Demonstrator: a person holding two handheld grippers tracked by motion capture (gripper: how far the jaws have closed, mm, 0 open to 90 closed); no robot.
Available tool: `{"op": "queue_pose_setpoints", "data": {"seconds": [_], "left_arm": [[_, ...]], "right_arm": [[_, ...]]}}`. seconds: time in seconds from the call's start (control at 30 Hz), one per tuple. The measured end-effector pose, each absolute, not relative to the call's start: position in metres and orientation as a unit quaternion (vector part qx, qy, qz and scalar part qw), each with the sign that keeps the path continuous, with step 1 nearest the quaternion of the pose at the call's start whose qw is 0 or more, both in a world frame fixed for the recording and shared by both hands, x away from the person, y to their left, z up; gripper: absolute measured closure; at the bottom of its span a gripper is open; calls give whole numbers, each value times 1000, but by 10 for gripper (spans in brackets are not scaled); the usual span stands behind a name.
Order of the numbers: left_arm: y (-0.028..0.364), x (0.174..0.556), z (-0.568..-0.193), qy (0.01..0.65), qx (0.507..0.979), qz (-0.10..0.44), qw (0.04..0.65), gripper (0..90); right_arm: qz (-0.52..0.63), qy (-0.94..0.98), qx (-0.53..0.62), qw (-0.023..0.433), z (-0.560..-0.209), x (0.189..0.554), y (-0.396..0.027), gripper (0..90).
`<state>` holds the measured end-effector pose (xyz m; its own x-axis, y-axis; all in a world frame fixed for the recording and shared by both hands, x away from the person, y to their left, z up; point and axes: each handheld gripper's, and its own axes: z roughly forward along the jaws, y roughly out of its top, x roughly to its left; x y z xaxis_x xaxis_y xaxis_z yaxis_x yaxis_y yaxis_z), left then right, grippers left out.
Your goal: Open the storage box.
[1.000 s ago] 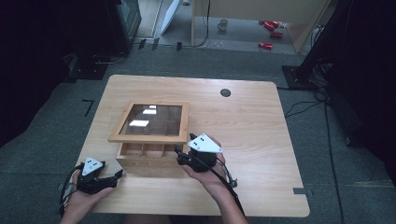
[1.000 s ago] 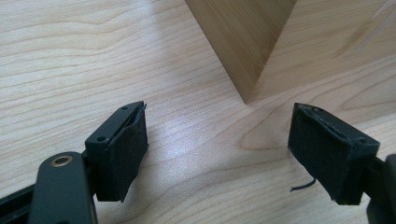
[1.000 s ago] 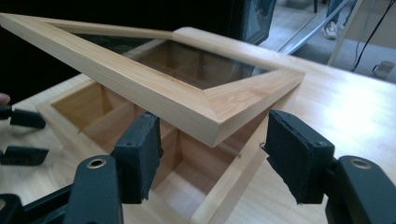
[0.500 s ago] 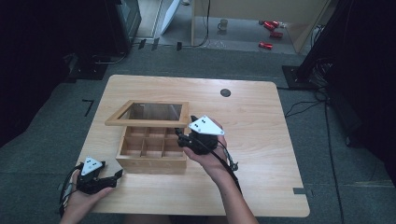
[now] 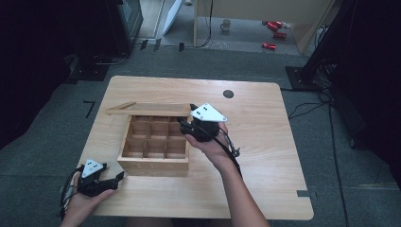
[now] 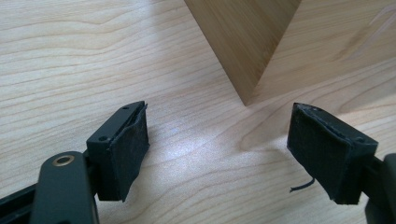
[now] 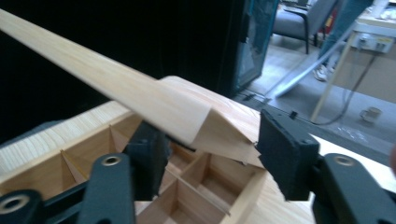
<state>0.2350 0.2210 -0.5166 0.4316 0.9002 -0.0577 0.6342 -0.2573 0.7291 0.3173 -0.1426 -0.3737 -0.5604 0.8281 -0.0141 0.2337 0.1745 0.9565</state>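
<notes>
Pale wooden box (image 5: 153, 161) on a light wood-grain table (image 5: 265, 156); black claw (image 5: 105, 182) pads.

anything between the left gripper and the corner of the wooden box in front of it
Nothing visible. The left gripper sits open on the table, and bare wood runs from its jaws to the near corner of the wooden box.
</notes>
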Motion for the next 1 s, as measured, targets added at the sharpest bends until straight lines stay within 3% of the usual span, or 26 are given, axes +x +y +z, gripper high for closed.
{"op": "queue_pose_setpoints", "data": {"seconds": [0.4,1.0], "left_arm": [[222,236,-517,499,769,186,354,219],[222,237,-516,499,768,183,357,224]], "right_arm": [[537,709,368,272,-377,349,-151,524],[537,719,358,257,-386,392,-151,530]]}}
